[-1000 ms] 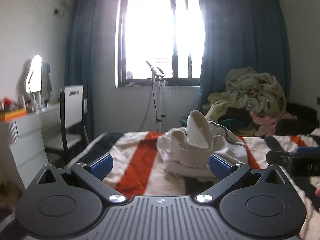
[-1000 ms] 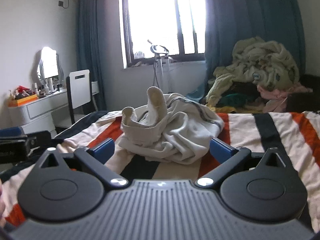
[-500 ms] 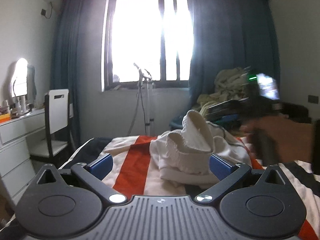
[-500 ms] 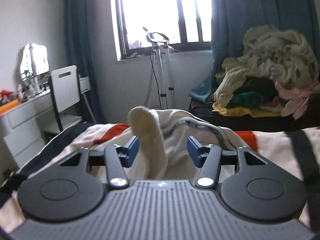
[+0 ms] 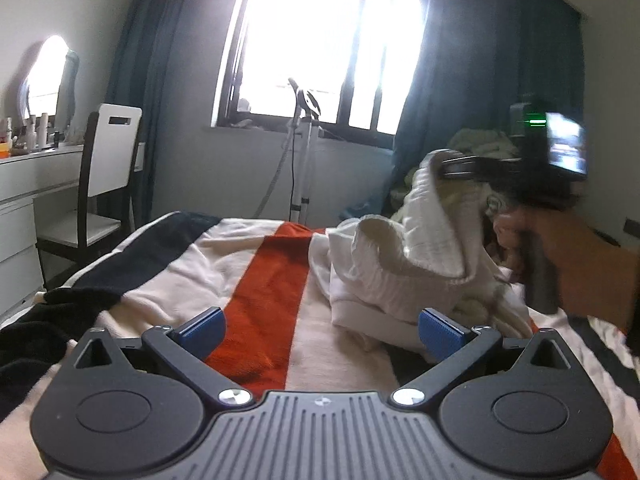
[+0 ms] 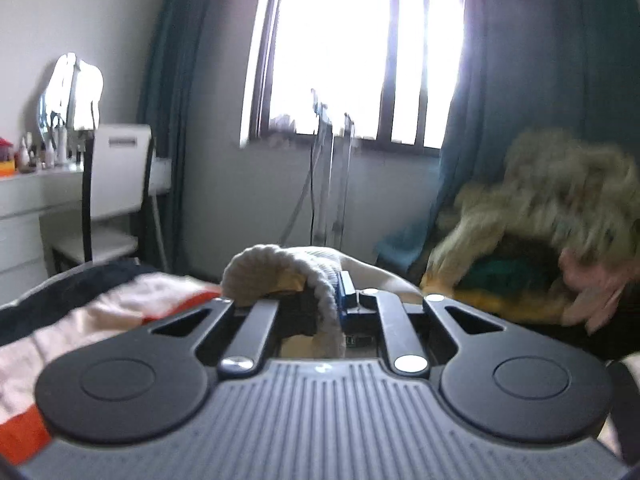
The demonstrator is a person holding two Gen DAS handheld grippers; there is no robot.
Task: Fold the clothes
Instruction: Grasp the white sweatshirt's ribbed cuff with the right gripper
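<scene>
Centrally, the white garment lies crumpled at right of centre on the striped blanket, whose left half is bare. The right gripper is closing, pinching its raised ribbed cuff. The left gripper hovers open before its near edge.
</scene>
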